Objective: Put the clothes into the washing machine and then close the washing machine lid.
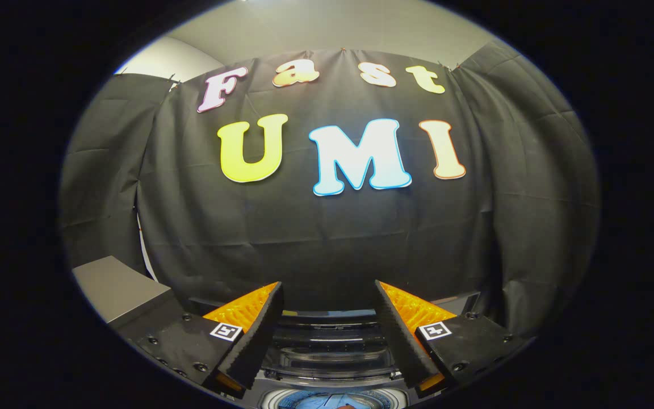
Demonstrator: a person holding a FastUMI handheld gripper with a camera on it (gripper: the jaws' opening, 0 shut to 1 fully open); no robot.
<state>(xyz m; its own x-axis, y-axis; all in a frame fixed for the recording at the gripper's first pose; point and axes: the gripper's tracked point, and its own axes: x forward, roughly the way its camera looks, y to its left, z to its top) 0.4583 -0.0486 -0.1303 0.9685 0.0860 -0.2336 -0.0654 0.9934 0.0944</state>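
Black draped cloth booth wall (327, 227) fills 12 o'clock, folds hanging vertical, seams at 10 and 2 o'clock. Pale plain ceiling (327, 25) above cloth at 12 o'clock. Grey flat-topped box-like surface (114, 287) low at 8 o'clock, just beside cloth; what it is, unclear.
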